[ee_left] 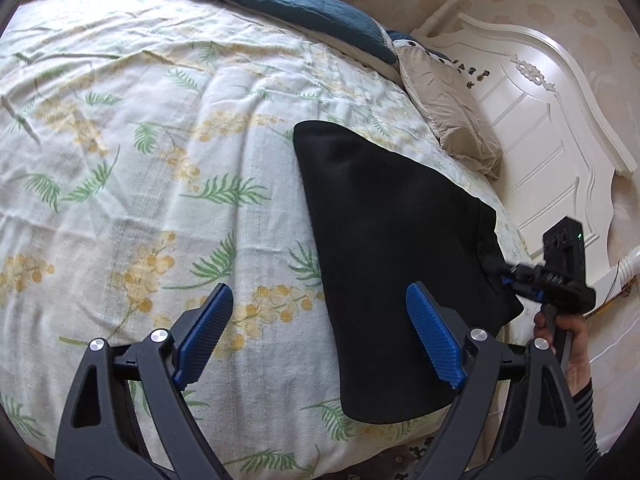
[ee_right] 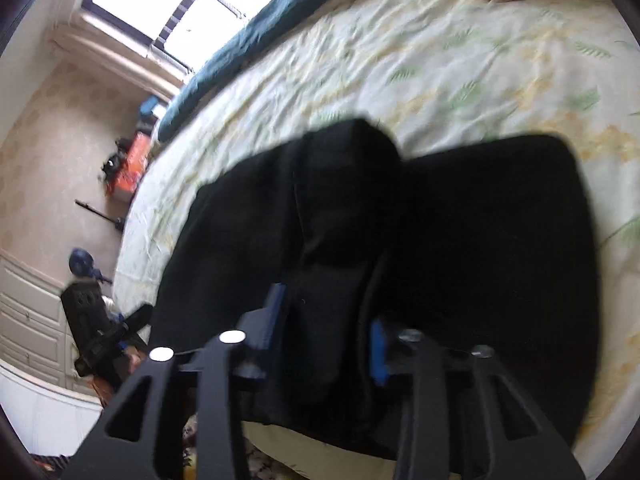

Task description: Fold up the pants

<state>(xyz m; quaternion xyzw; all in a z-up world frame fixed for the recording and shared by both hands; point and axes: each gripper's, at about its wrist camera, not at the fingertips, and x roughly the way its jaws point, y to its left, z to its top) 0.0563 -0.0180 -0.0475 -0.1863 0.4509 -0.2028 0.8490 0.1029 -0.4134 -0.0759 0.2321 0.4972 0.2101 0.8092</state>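
Pants [ee_left: 384, 248], black and of a thick, matte, fleece-like cloth, lie on the near right part of the bed [ee_left: 120, 160], close to its near edge. They look soft and limp, light enough for one hand, and not slippery; my guess is that they will sag and crease wherever they are not held, so a fold wants two holds at matching corners or along one hem, lifted together. A thick edge or seam, such as the bunched one at the near right, gives the surest bite.

In shape they form a broad dark wedge, already doubled by the look of it, narrow at the far end and wide near the camera, with smooth edges and almost no visible detail.

Right tongs [ee_left: 508, 274] have pinched a raised ridge of the cloth at that near right edge, with the blue pads pressed on either side of it in the blurred right wrist view. Left tongs [ee_left: 320, 340] stand wide apart and empty above the near left border of the pants, one pad over the cloth and one over the floral sheet.

Farther off lie a beige pillow [ee_left: 452, 120], a teal blanket [ee_left: 280, 4] and the white headboard [ee_left: 540, 120].
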